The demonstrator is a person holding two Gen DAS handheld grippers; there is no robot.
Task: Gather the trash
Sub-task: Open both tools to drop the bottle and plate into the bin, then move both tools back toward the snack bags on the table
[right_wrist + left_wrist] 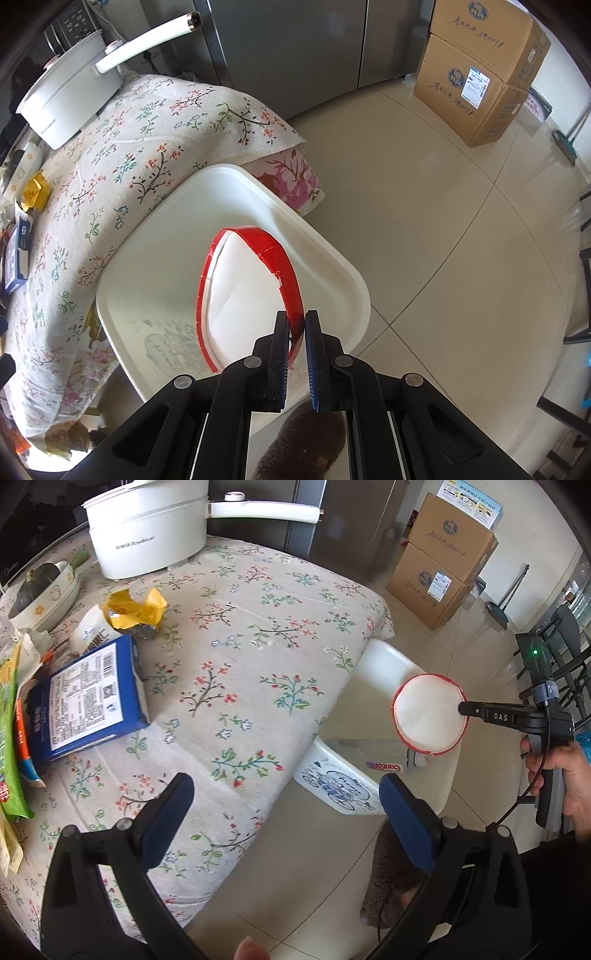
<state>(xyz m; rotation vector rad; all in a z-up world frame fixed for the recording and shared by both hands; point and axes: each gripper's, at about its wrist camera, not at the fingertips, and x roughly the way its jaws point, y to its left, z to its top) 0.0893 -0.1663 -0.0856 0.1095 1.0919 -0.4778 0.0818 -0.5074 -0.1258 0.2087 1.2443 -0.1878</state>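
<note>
A white paper bowl with a red rim (273, 254) hangs over the open white bin (332, 251) beside the table. My right gripper (297, 318) is shut on its rim, near edge. The left wrist view shows the same bowl (428, 716) held sideways by the right gripper (461, 709) above the bin (384, 653). My left gripper (288, 786) is open and empty above the table's corner. On the floral tablecloth (258, 646) at the left lie a crumpled yellow wrapper (133, 609), a blue box (88, 698), a white cup (92, 627) and green packets (9, 738).
A white electric pot (147, 528) with a long handle stands at the table's far side, stacked bowls (44, 590) to its left. Two cardboard boxes (439, 565) sit on the tiled floor beyond the bin. Chair legs (565, 653) stand at the right. A brown slipper (388, 878) is below.
</note>
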